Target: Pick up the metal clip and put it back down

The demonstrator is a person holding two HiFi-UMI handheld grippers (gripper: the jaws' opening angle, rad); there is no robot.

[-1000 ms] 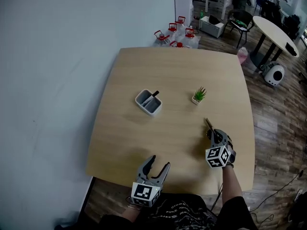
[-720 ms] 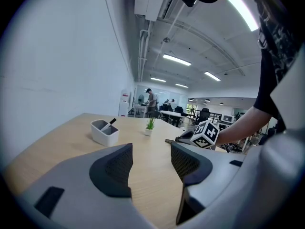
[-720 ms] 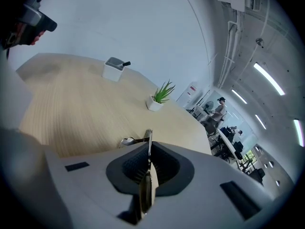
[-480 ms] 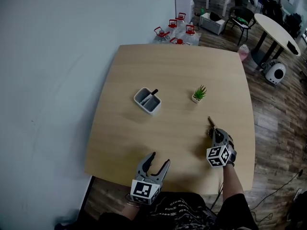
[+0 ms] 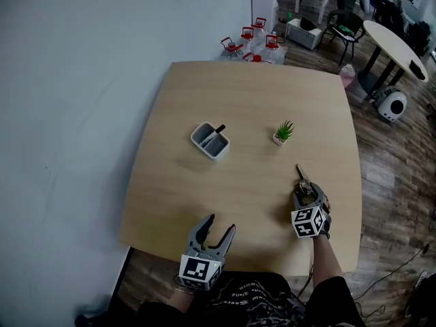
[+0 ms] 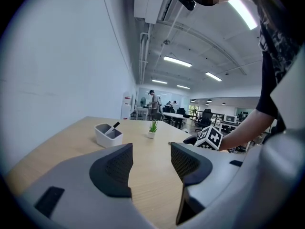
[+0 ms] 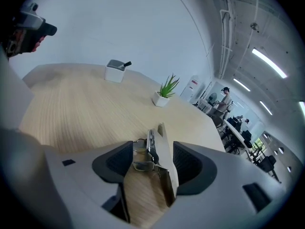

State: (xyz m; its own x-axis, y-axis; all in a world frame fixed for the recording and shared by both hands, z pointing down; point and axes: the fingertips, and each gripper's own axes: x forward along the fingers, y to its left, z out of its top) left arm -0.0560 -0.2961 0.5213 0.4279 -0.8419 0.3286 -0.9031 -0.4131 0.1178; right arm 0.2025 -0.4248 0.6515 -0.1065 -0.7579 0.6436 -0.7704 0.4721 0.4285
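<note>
The metal clip (image 7: pixel 159 149) lies on the wooden table (image 5: pixel 252 101) between the jaws of my right gripper (image 7: pixel 152 160), close to the right-hand pad. Those jaws have just been opening and now stand apart, with no pad pressing on the clip. In the head view the clip's (image 5: pixel 300 176) tip pokes out ahead of the right gripper (image 5: pixel 304 191) near the table's right front. My left gripper (image 5: pixel 216 225) hovers at the front edge, open, with nothing between its pads (image 6: pixel 116 168).
A white tray (image 5: pixel 210 142) holding a black pen stands mid-table, with a small potted plant (image 5: pixel 283 133) to its right. Water jugs (image 5: pixel 255 43) sit on the floor beyond the far edge. A round table (image 5: pixel 395 46) and chairs stand at the back right.
The right gripper's jaws have spread apart around the clip and the gripper has sunk slightly toward the table. The left gripper has stayed at the front edge.
</note>
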